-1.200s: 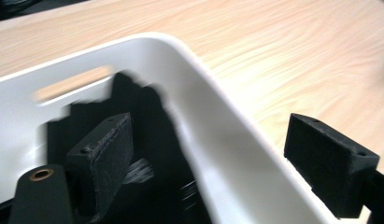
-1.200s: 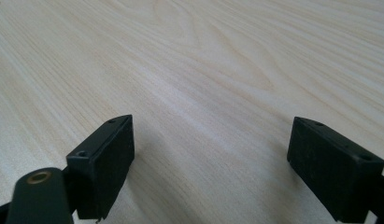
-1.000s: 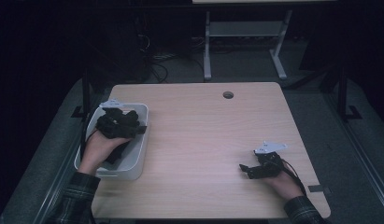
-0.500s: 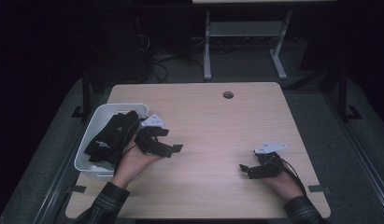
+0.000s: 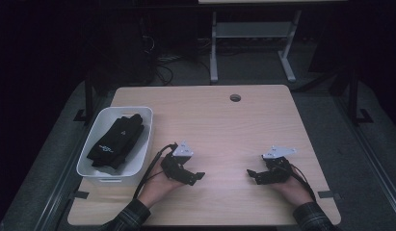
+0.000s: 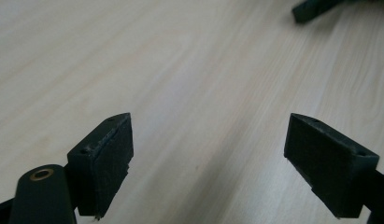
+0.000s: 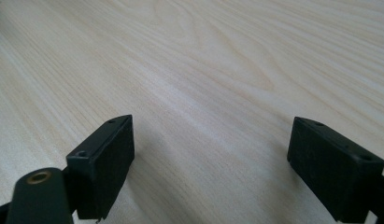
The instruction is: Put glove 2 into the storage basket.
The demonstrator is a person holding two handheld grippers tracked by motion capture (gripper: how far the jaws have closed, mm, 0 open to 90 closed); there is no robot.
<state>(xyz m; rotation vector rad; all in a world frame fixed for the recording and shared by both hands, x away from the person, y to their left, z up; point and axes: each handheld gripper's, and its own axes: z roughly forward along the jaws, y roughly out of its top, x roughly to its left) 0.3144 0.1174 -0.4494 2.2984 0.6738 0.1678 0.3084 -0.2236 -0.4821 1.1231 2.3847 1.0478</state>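
A black folded garment (image 5: 116, 140) with small white markings lies inside a white bin (image 5: 98, 174) at the table's left edge. My left gripper (image 5: 198, 177) rests low over the wood just right of the bin, open, with nothing between its jaws; its own view shows bare tabletop between the pads (image 6: 108, 163). My right gripper (image 5: 250, 174) sits near the front right of the table, also open over bare wood, jaws pointing left toward the other gripper (image 7: 213, 168).
The light wooden table (image 5: 210, 125) has a round cable hole (image 5: 235, 97) near its far edge. A metal desk frame (image 5: 253, 38) and cables stand on the dark floor behind. Wide bare wood lies between the two grippers.
The left hand has come out of the bin and moved right and toward the front of the table, leaving the black garment in the bin. The right gripper has stayed put.
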